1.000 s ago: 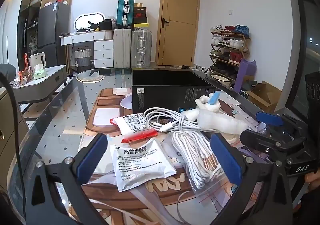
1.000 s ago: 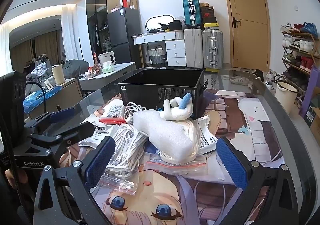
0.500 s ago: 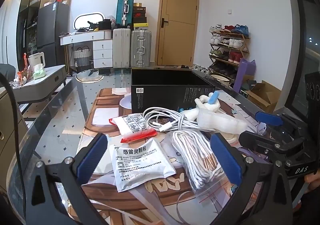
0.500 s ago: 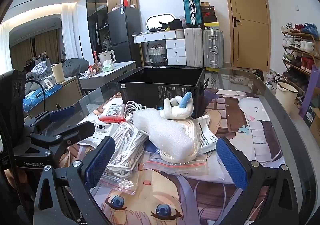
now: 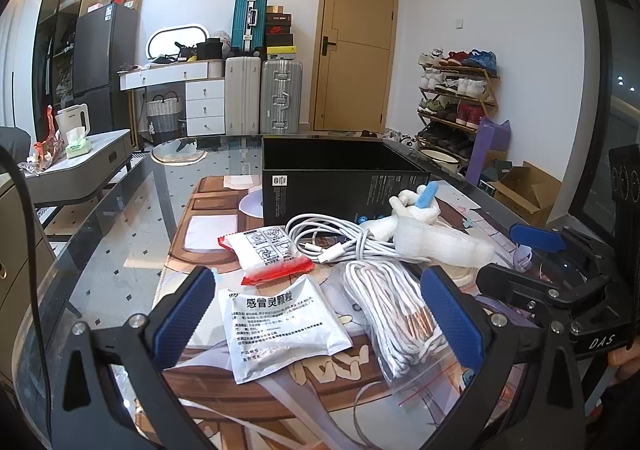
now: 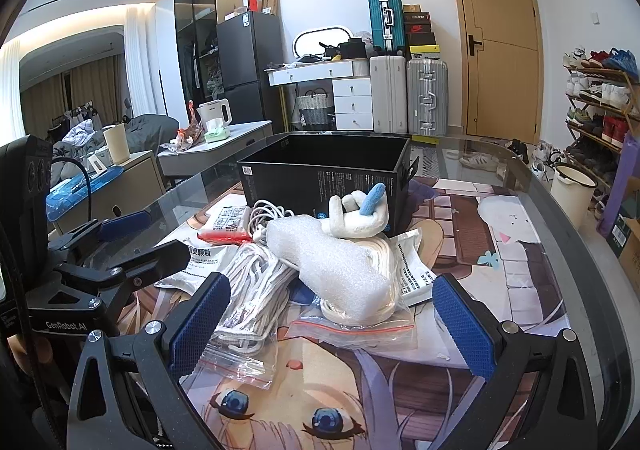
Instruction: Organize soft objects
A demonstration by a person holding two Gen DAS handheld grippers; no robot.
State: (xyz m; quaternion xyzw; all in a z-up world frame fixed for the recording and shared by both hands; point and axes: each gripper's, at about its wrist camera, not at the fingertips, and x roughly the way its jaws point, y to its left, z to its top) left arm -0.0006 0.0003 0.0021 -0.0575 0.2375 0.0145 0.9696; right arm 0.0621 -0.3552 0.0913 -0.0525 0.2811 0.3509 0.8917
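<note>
A pile of soft things lies on the glass table in front of an open black box (image 5: 340,178) (image 6: 324,174). It holds a white medicine sachet (image 5: 280,324), a red-edged packet (image 5: 270,254), a loose white cable (image 5: 340,242), a bagged white rope bundle (image 5: 394,314) (image 6: 256,290), a white foam roll (image 5: 444,246) (image 6: 332,262) and a white plush with a blue part (image 5: 416,206) (image 6: 360,214). My left gripper (image 5: 316,318) is open, straddling the sachet and rope bag. My right gripper (image 6: 328,326) is open, low before the foam roll.
A cartoon-print mat (image 6: 400,390) covers the table under the pile. The table's curved edge (image 6: 576,234) runs along the right. Behind are suitcases (image 5: 260,94), a white drawer unit, a wooden door and a shoe rack (image 5: 456,98). A side table with a kettle (image 5: 76,122) stands left.
</note>
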